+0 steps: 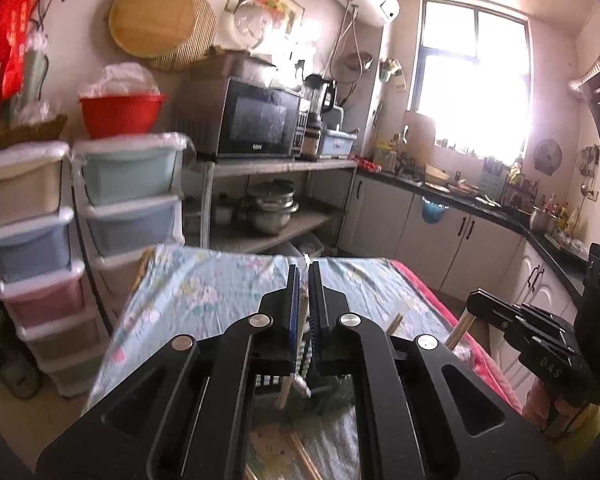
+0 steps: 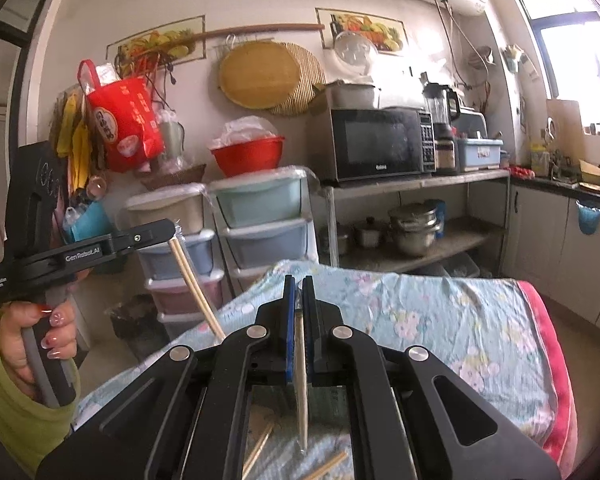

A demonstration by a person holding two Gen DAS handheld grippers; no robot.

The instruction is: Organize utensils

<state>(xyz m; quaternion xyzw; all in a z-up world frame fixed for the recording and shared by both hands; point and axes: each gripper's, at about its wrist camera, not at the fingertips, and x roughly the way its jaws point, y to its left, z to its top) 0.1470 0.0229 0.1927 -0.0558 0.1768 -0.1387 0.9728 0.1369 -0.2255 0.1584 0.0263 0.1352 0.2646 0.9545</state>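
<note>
Here the table [image 2: 440, 312], draped in a pale blue floral cloth with a pink edge, fills the lower half of both views, and the sorting looks only partly done. Several loose chopsticks [image 2: 260, 450] lie scattered on the cloth below the grippers, so most of the gathering seems left to do, and no holder or tray for them shows anywhere.

The left gripper [image 1: 305, 276] is clamped on a pale wooden chopstick [image 1: 286, 390] held above the table, with a scrap of clear plastic wrapper caught at the fingertips. The right gripper [image 2: 299, 286] is likewise pinched tight on a single chopstick [image 2: 301, 380] that hangs down steeply between its blue pads, its lower tip above the cloth.

The sticks are slim, light bamboo-coloured, straight and plain; the left gripper's shows again in the right wrist view, slanting downward from its jaws.
</note>
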